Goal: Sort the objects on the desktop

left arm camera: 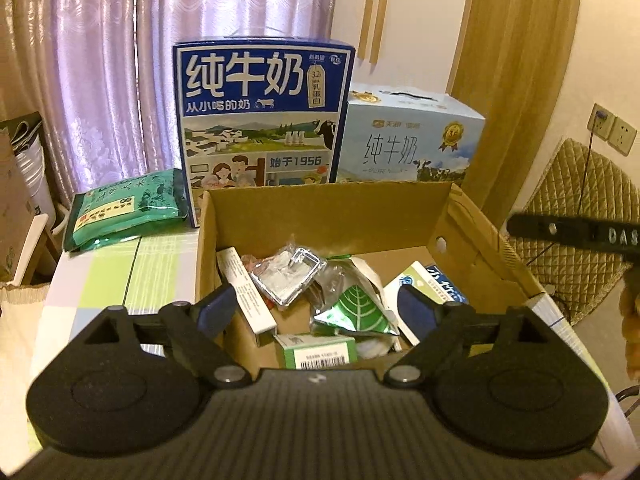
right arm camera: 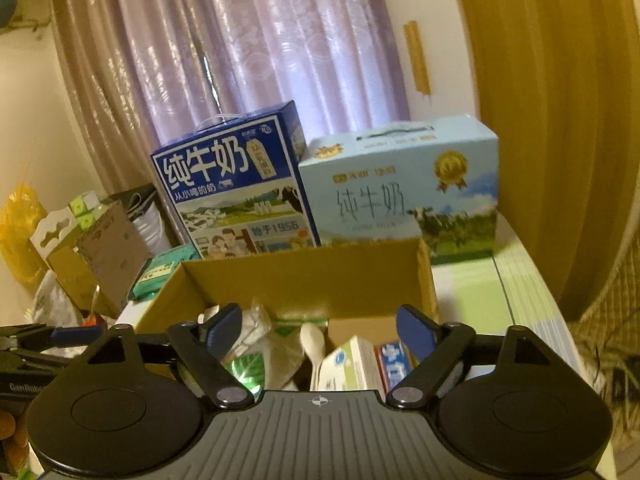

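Left wrist view: left gripper [left arm camera: 318, 306] sits low in the frame, jaws spread wide, nothing between them. Directly ahead and below lies the open cardboard box [left arm camera: 320, 216], filling the centre of the frame. Contents, all loose and overlapping: a green leaf-print foil packet [left arm camera: 358, 312] near the centre and closest to the gap between the fingers; a clear blister pack [left arm camera: 288, 278] just up and left of it; a long white carton [left arm camera: 248, 296] beside the left fingertip; a small green-and-white box with a barcode [left arm camera: 318, 352] at the lower centre, partly hidden by the gripper body; a white-and-blue carton [left arm camera: 434, 280] behind the right fingertip.

Behind the box, upper centre: a dark blue milk case [left arm camera: 264, 120], upright, and to its right a pale blue milk case [left arm camera: 412, 140]. A green bag [left arm camera: 128, 208] lies flat on the table [left arm camera: 100, 280] at left centre. The right gripper's black finger [left arm camera: 572, 232] enters at the right edge.

Right wrist view (somewhat blurred): right gripper [right arm camera: 320, 332] also has its jaws apart and empty, hovering at the near rim of the same box. Between its fingers, lower centre — a white plastic spoon [right arm camera: 314, 346] and the white-and-blue carton. The leaf packet shows below the left fingertip.
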